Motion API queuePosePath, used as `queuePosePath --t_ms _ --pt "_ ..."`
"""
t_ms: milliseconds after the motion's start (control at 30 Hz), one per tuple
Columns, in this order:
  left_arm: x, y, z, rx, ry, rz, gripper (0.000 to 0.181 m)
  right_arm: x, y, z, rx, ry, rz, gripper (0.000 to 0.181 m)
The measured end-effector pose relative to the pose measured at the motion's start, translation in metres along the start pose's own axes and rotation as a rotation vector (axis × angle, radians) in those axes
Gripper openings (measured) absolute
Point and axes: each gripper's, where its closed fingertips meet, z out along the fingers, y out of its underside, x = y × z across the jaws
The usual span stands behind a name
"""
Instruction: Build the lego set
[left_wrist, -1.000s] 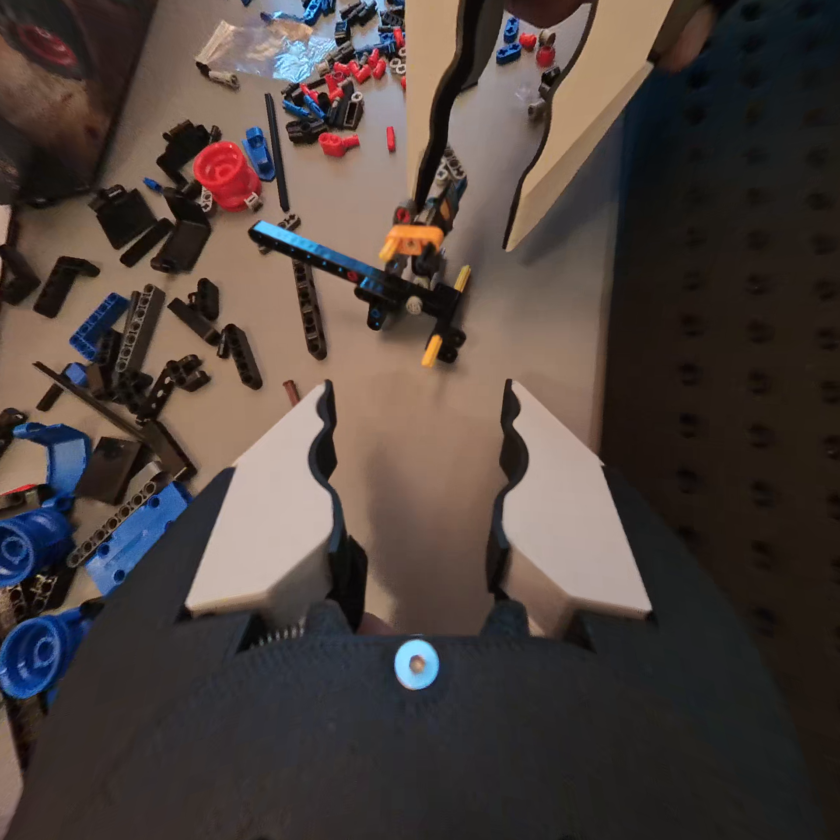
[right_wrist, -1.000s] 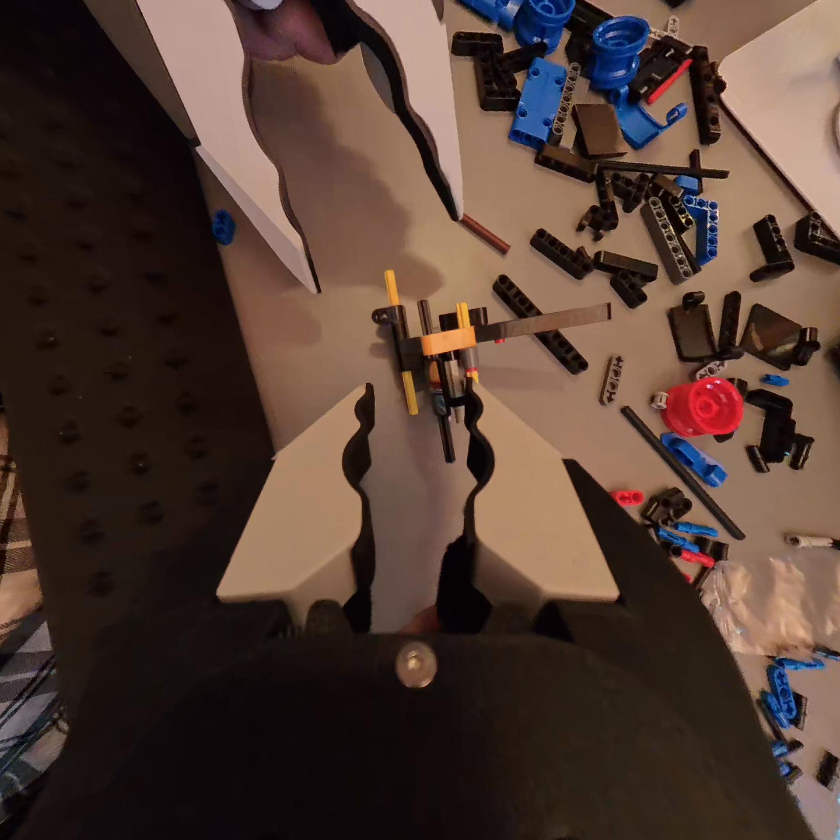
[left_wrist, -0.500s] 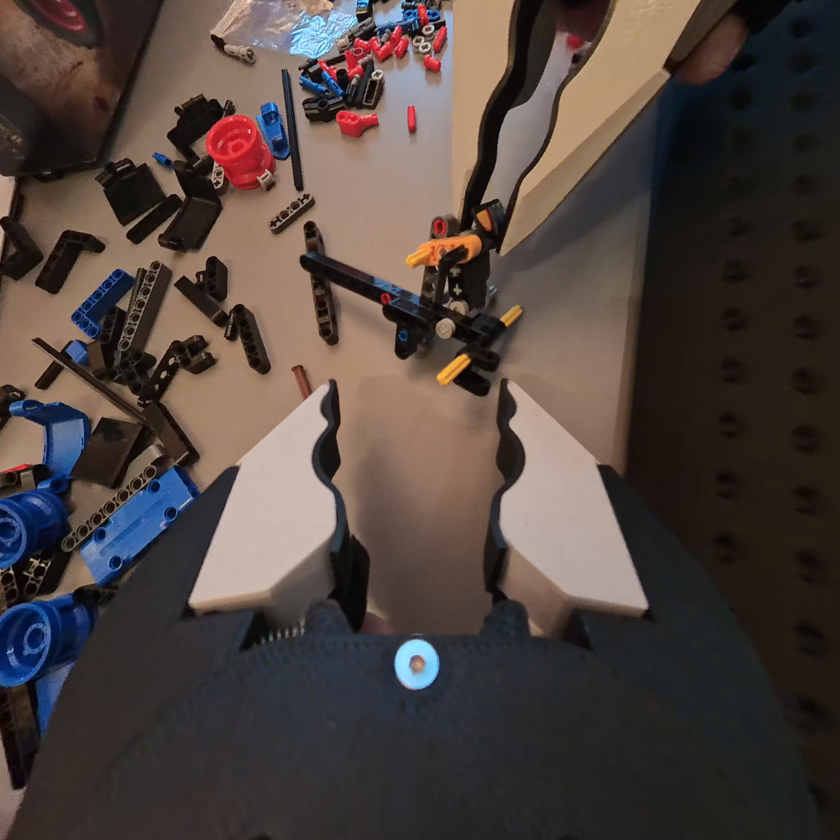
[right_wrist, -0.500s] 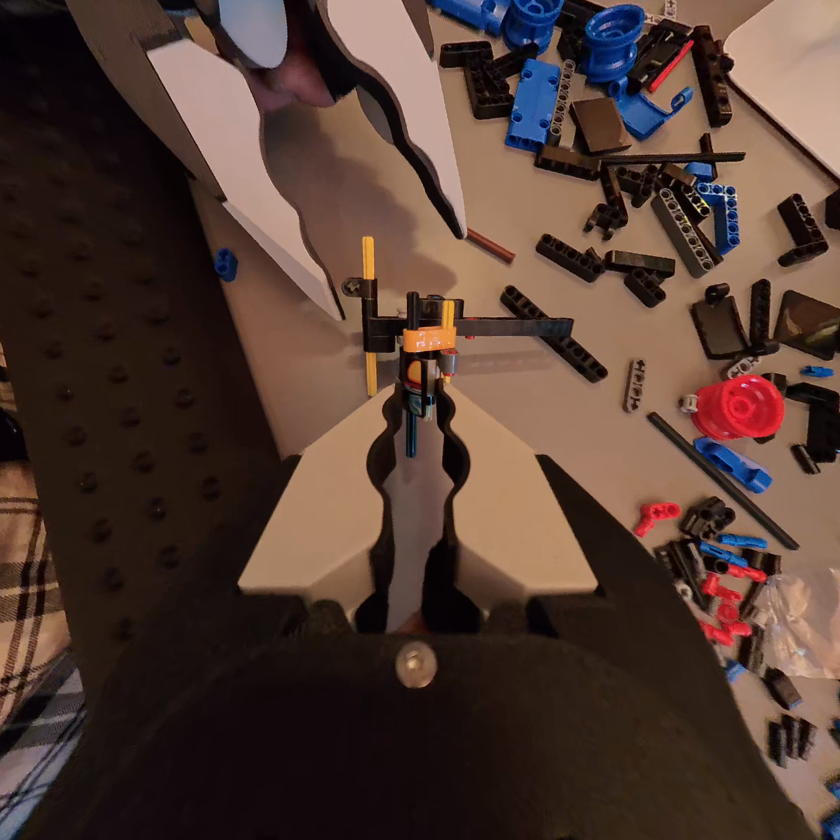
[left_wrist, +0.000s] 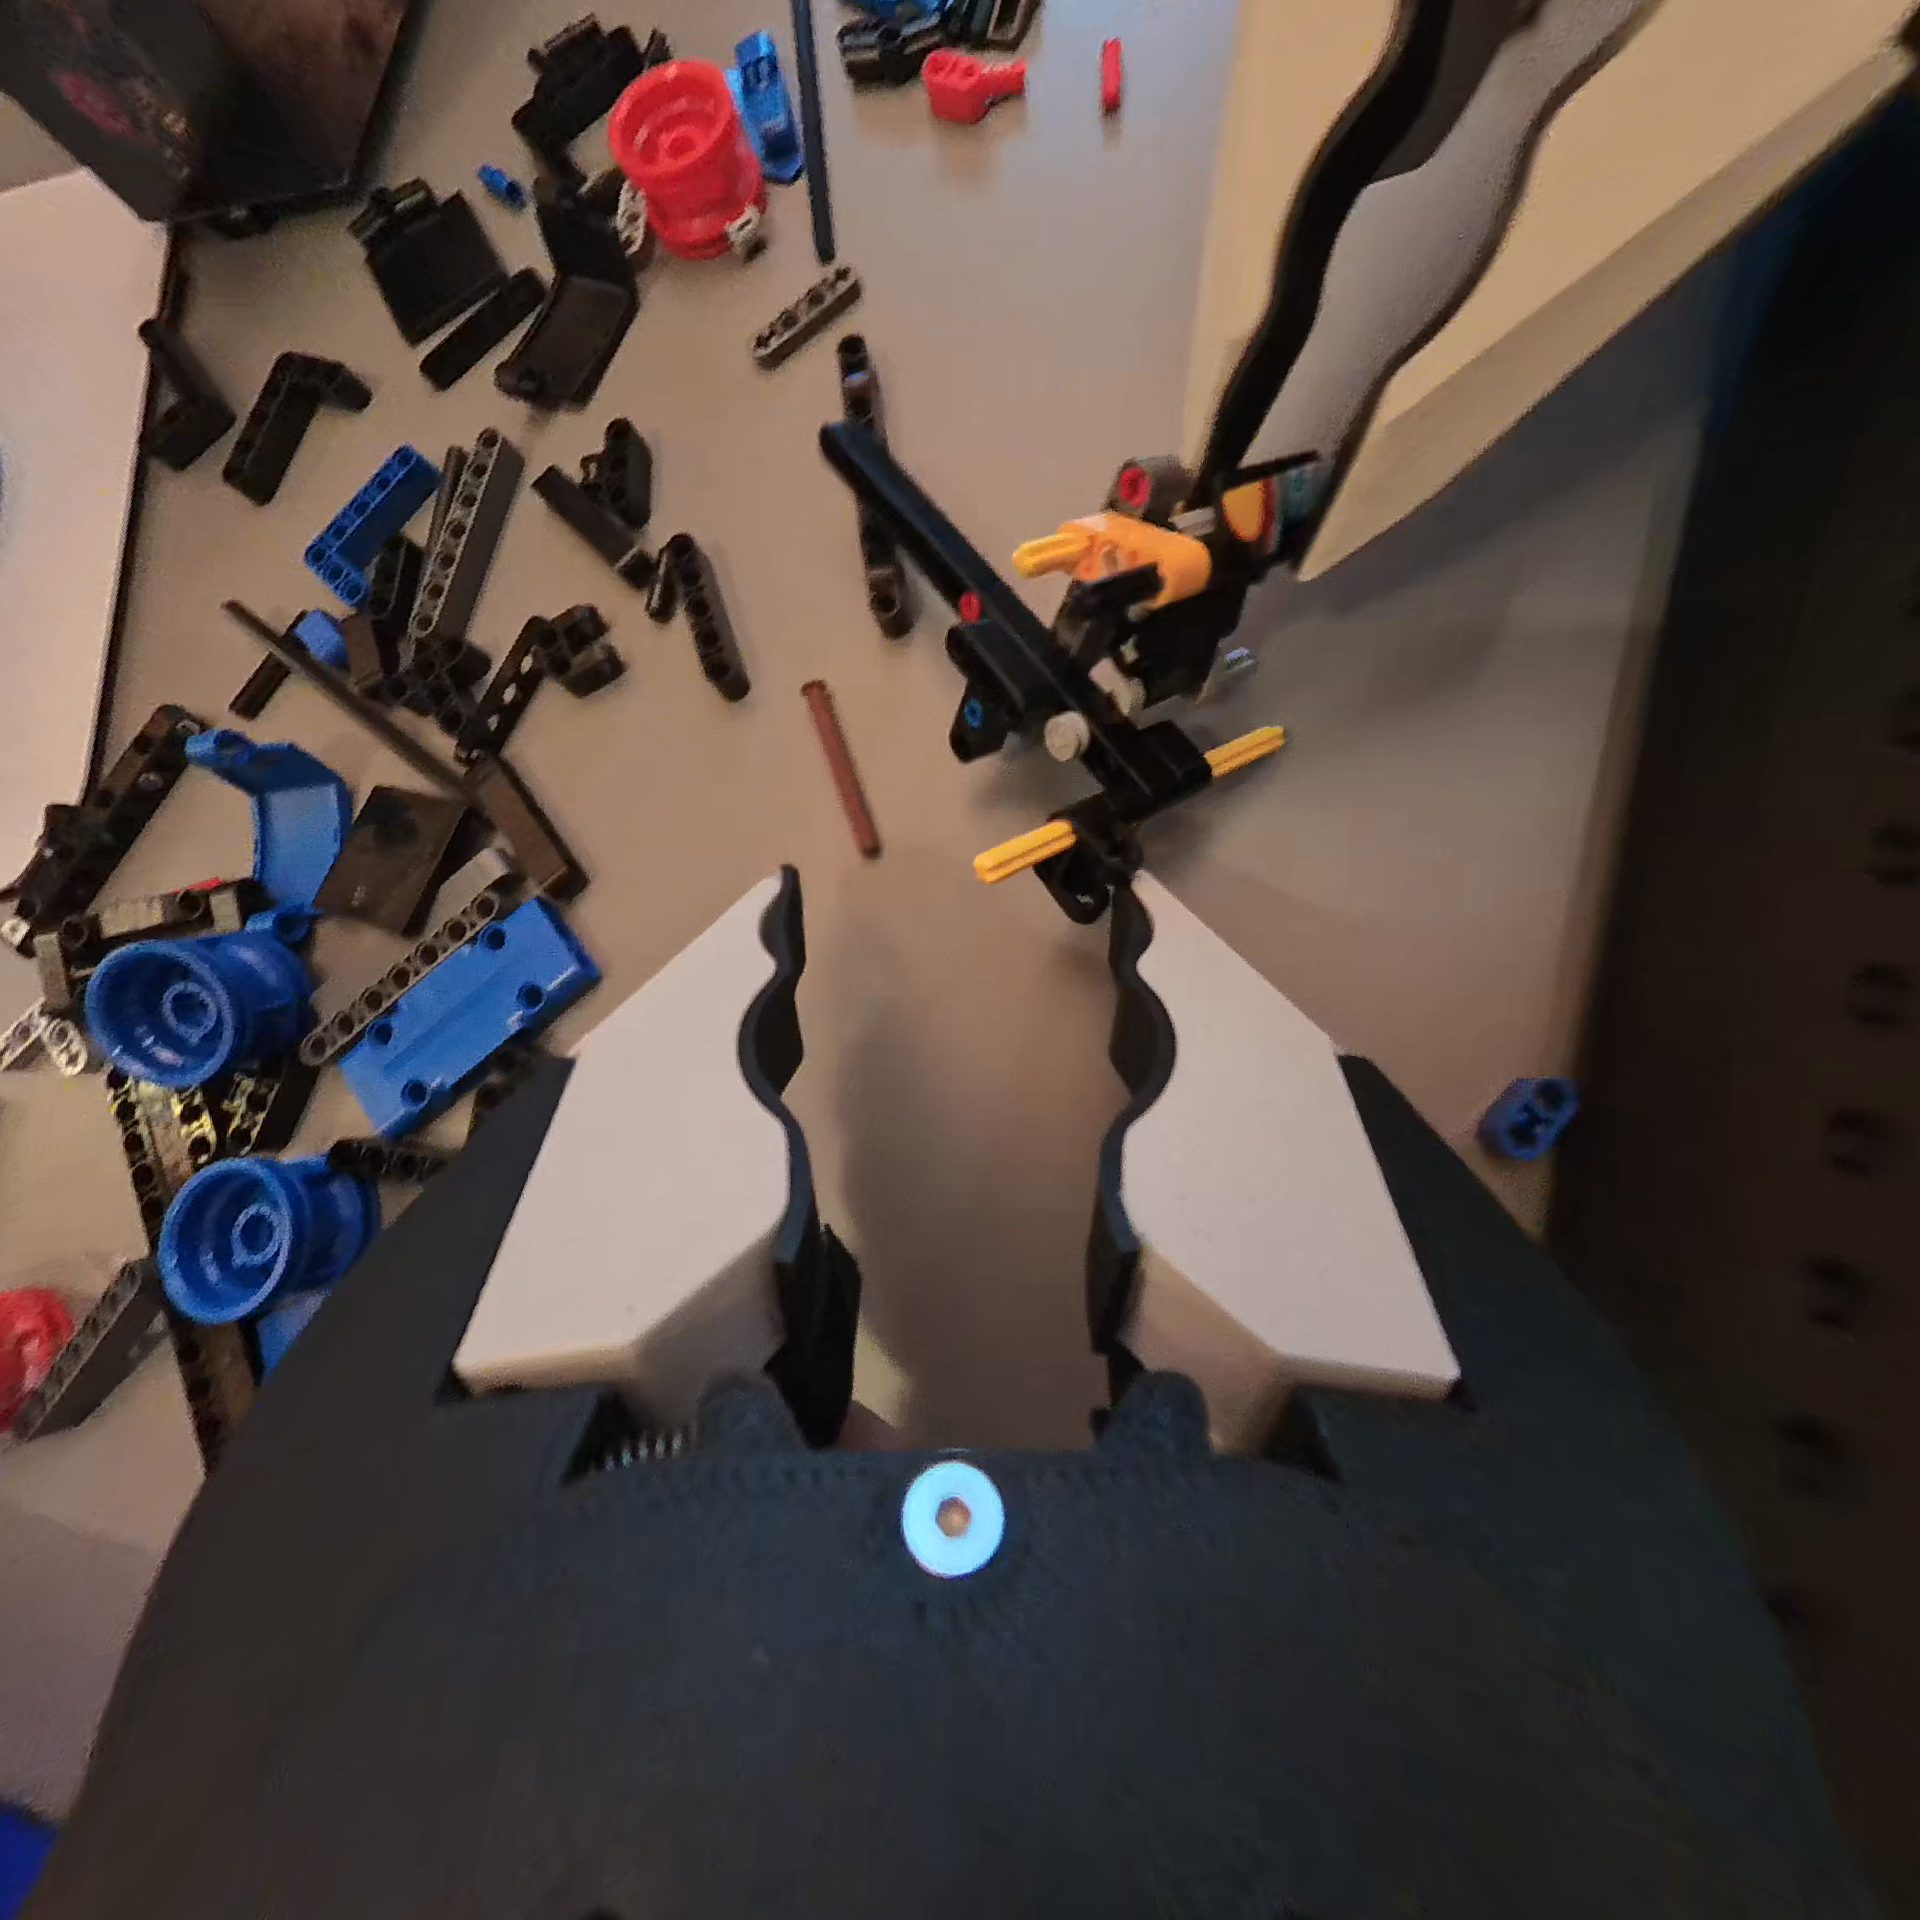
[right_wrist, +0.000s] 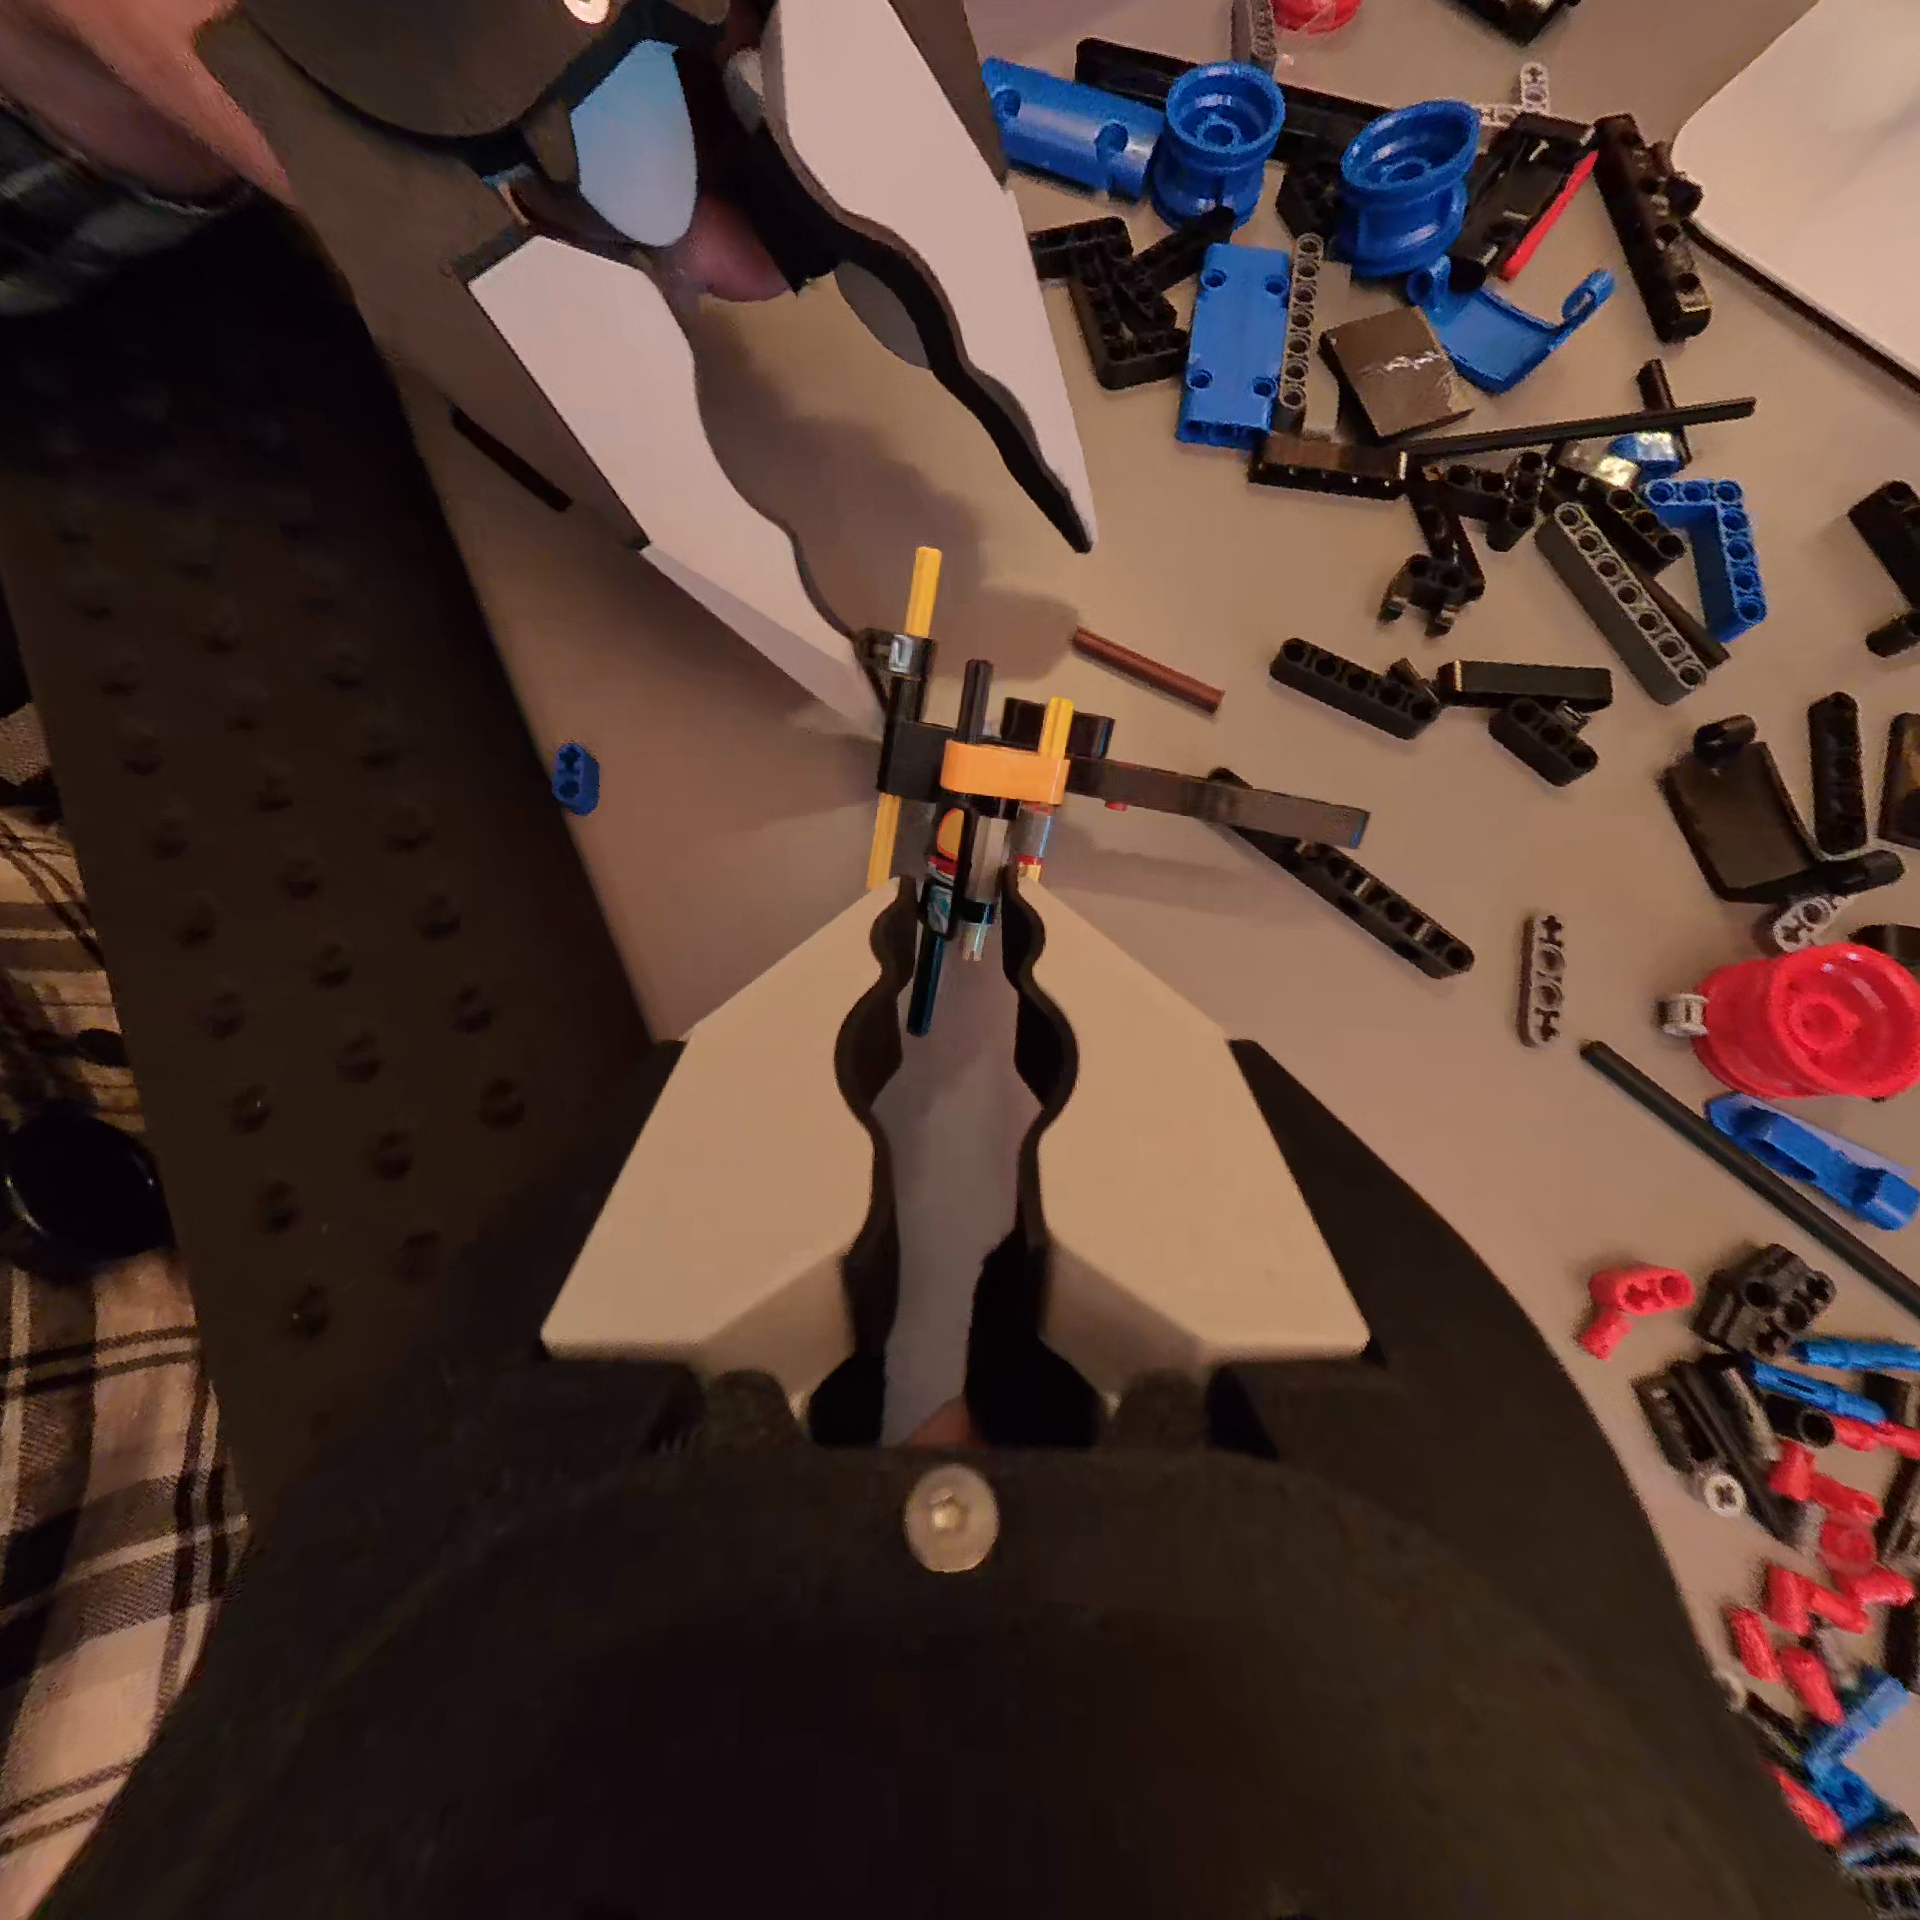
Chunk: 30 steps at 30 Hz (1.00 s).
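Left wrist view: left gripper (left_wrist: 951, 904) jaws apart, empty, right fingertip just beside the sub-assembly (left_wrist: 1081, 665) held above the table (left_wrist: 1039, 239); most parts loose, e.g. blue wheels (left_wrist: 192, 1008). Right wrist view: right gripper (right_wrist: 951, 894) clamped on sub-assembly (right_wrist: 997, 779), so build looks early, lots left.

Toy build (right_wrist: 997, 779): black bars, orange block, yellow sticks; pinched by right gripper (right_wrist: 951, 899), lifted off the table.
Loose pieces (left_wrist: 416, 644): scattered nearby.
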Motion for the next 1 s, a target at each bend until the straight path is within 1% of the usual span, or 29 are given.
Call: queuePosePath --t_ms 100,200,400,500,633,733,800,1000 --pt "-0.010 0.009 -0.002 -0.034 -0.038 0.001 0.059 -0.006 -0.004 0.005 0.007 -0.015 -0.002 0.014" --pt "-0.013 0.013 -0.005 -0.039 -0.032 -0.012 0.058 -0.008 -0.007 0.009 0.016 -0.021 0.000 0.015" --pt "-0.018 0.021 -0.012 -0.042 -0.022 -0.032 0.056 -0.011 -0.013 0.008 0.034 -0.033 -0.026 0.025" --pt "-0.019 0.021 -0.017 -0.019 -0.007 -0.050 0.056 -0.009 -0.011 0.005 0.029 -0.016 -0.049 0.029" --pt "-0.016 0.019 -0.020 -0.003 0.015 -0.049 0.057 -0.010 0.001 0.005 -0.006 -0.043 -0.059 0.032" --pt "-0.010 0.018 -0.021 0.006 0.043 -0.038 0.058 -0.014 0.006 0.010 -0.022 -0.064 -0.058 0.029" --pt "-0.006 0.017 -0.020 0.008 0.059 -0.026 0.057 -0.017 0.007 0.014 -0.028 -0.069 -0.067 0.025" --pt "0.001 0.022 -0.016 -0.018 0.088 -0.013 0.051 -0.024 0.003 0.027 -0.021 -0.076 -0.090 0.012"
